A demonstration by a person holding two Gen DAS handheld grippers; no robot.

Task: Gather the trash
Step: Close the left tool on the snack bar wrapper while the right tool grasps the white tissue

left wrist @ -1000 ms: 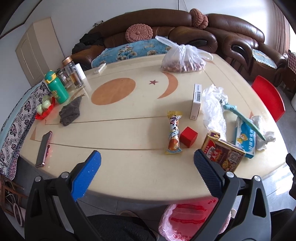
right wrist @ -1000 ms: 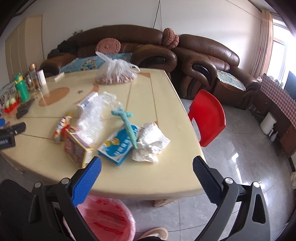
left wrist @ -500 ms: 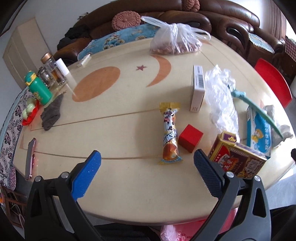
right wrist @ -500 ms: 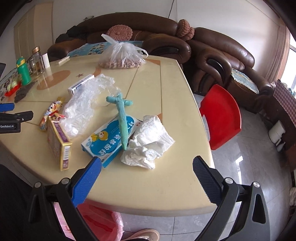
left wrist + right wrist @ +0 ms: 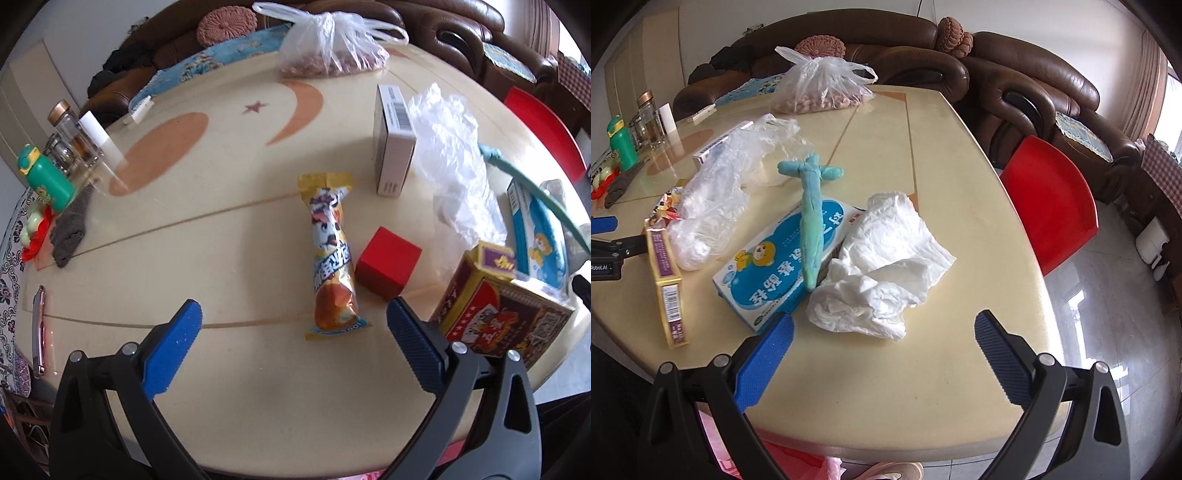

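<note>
while both the left tool [image 5: 293, 319] and right tool [image 5: 884, 334] hang spread and empty, the crumpled tissue [image 5: 882, 266] on the surface [image 5: 942, 155] beside the blue box [image 5: 779, 269] looks light, soft, best pinched mid-bunch.

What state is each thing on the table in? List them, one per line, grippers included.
left gripper: open, empty, above the table.
right gripper: open, empty.
snack wrapper: lying flat, sealed ends.
red cube: resting on the table.
red and gold box: lying on its side.
white tissue: crumpled.
blue and white box: lying flat under the teal strip.
clear plastic bag: crumpled, empty.
tied bag: knotted, full.
</note>
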